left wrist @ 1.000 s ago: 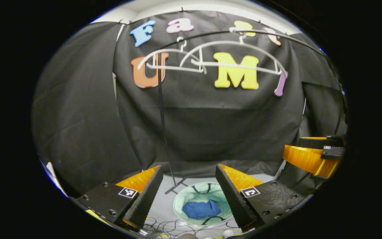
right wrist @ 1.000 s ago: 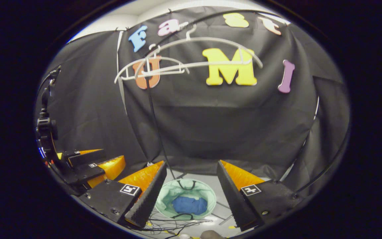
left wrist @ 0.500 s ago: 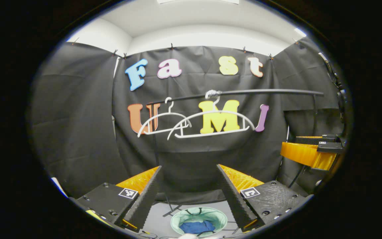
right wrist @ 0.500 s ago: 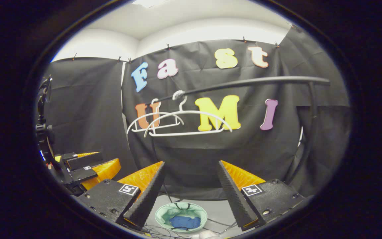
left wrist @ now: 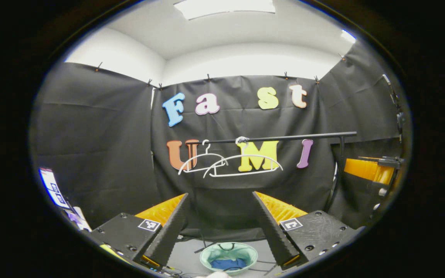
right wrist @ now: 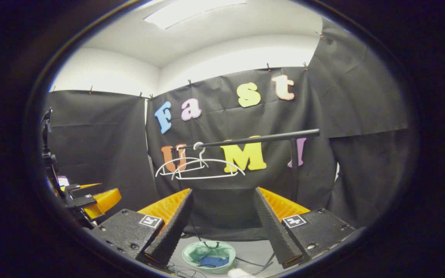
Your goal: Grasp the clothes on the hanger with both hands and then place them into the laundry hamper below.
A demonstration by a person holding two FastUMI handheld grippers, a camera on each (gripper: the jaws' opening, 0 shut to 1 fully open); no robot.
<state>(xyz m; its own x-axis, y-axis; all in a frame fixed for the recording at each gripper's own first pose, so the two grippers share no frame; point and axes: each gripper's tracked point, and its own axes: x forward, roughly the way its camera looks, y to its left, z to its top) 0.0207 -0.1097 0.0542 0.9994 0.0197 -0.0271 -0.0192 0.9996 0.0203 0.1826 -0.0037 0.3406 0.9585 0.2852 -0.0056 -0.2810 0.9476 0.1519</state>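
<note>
nearest to me in the left gripper view, my left tool (left wrist: 220,224) is spread wide, its two fingers (left wrist: 167,229) well apart with nothing between them and nothing touching them. my right tool (right wrist: 222,222) in the right gripper view is released the same way, fingers (right wrist: 272,229) splayed and holding nothing.

off at the right edge of the left gripper view i see the right tool (left wrist: 369,170) from the side, and at the left edge of the right gripper view the left tool (right wrist: 91,199) shows likewise; from those angles i cannot tell their opening.

below and between the fingers, on the grey floor (left wrist: 185,256), sits the laundry hamper (left wrist: 229,256), a round pale green one seen from above. the blue clothes (left wrist: 228,264) lie bunched inside it, at the bottom. the right gripper view gives the same: the laundry hamper (right wrist: 209,255) with the blue clothes (right wrist: 212,261) in it, and thin black cables (right wrist: 245,262) trailing on the floor just beside it.

farther off, a black rail (left wrist: 280,137) runs across on a black upright post (left wrist: 338,170). two white hangers (left wrist: 242,166) hang from it near its left end, overlapping one another, both bare. the right gripper view shows the rail (right wrist: 257,139) and hangers (right wrist: 203,168) too.

behind everything is the black cloth wall (left wrist: 91,135), with white wall and a ceiling light (left wrist: 224,7) above.
</note>
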